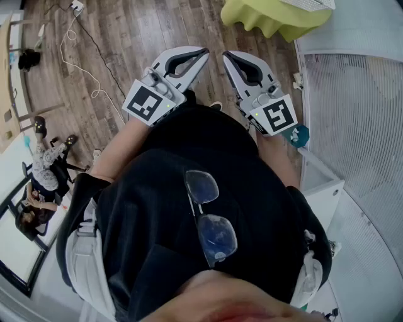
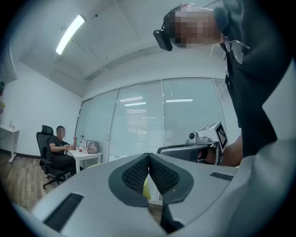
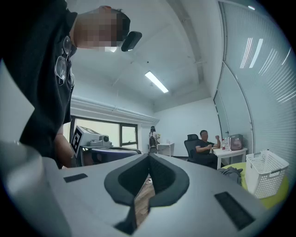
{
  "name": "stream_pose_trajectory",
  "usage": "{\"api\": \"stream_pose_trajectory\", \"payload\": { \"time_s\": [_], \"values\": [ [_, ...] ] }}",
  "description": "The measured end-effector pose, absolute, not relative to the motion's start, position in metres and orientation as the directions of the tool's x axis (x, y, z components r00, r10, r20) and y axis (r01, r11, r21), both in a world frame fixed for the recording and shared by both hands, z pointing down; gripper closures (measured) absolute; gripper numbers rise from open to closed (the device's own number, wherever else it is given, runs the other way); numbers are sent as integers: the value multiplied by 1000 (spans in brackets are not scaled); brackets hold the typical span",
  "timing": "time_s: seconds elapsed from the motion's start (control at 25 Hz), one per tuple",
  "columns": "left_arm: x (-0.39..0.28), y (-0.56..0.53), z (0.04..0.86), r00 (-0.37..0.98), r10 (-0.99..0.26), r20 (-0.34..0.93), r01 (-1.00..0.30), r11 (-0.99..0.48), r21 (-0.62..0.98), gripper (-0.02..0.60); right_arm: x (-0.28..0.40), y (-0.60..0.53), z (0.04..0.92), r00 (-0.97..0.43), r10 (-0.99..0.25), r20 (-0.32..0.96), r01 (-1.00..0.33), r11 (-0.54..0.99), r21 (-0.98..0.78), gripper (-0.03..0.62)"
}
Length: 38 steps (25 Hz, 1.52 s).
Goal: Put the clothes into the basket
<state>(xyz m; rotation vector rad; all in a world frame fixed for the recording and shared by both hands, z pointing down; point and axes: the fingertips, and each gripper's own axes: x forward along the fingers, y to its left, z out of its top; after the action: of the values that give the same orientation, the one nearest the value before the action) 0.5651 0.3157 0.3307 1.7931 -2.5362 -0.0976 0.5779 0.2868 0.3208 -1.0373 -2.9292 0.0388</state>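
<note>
A white slatted basket [image 3: 264, 178] stands on a yellow-green surface [image 3: 273, 196] at the right of the right gripper view. A dark bundle of clothes [image 3: 231, 172] lies just left of it. In the head view that yellow-green surface [image 1: 277, 19] is ahead, beyond both grippers. My left gripper [image 1: 204, 53] and right gripper [image 1: 227, 56] are held level in front of my body, side by side above the wooden floor. The left gripper's [image 2: 148, 158] ribbed pads meet with nothing between them. So do the pads of the right gripper [image 3: 149, 159].
A person sits at a white desk [image 3: 206, 148] beyond the clothes; another person [image 3: 152, 136] stands further back. A glass wall with blinds [image 1: 359, 126] runs along the right, with a white cabinet [image 1: 321, 182] beside it. A white cable [image 1: 82, 63] trails over the floor at left.
</note>
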Motion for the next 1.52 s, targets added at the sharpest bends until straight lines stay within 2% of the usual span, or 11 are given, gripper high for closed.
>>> {"api": "stream_pose_trajectory", "payload": {
  "time_s": [0.32,1.04,1.52],
  "values": [
    [547,332,331,-335,-942,-6,-939,334,81,571,559,306,323,-771,635,45,634,772,-31,569],
    [450,405,334,-328,-945,-22,-942,325,83,571,458,372,329,-798,598,76,596,802,-42,568],
    [405,439,337,-364,-931,-32,-929,360,81,571,417,402,334,-784,614,86,613,789,-46,568]
  ]
}}
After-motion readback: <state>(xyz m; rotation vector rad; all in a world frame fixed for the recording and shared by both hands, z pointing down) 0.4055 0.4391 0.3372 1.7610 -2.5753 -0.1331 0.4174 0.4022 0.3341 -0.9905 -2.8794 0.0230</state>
